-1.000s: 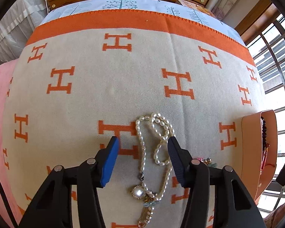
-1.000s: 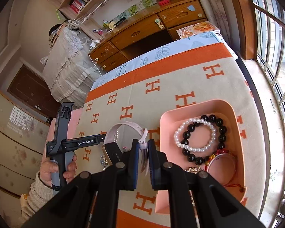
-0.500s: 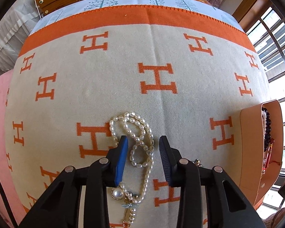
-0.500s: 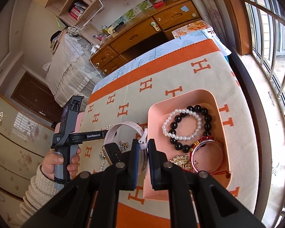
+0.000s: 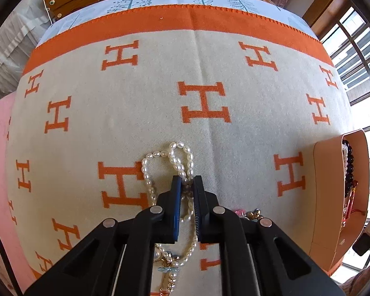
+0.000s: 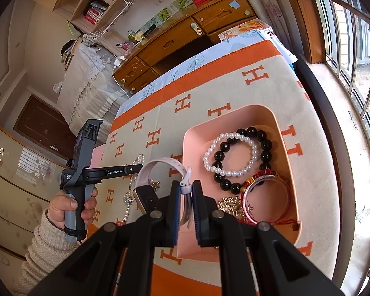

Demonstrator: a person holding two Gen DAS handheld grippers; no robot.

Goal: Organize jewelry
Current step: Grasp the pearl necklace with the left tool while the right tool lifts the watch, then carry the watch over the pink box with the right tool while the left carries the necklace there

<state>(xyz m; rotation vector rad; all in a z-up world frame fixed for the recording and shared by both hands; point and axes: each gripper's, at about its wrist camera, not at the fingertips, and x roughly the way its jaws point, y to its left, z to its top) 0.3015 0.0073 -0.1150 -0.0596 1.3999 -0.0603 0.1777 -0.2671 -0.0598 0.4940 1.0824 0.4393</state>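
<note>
A white pearl necklace lies on the beige blanket with orange H marks. My left gripper is shut on the necklace's strands, low on the blanket. My right gripper is shut on the strap of a pink-banded watch and holds it above the left rim of the pink tray. The tray holds a black bead bracelet, a white pearl bracelet, a red bangle and gold pieces. The left gripper and the hand holding it also show in the right wrist view.
The pink tray's side stands to the right in the left wrist view. More small jewelry lies beside my left gripper. A wooden desk with drawers is beyond the bed. Windows are on the right.
My left gripper has closed from open onto the pearl necklace. My right gripper has moved a little nearer the tray, still holding the watch.
</note>
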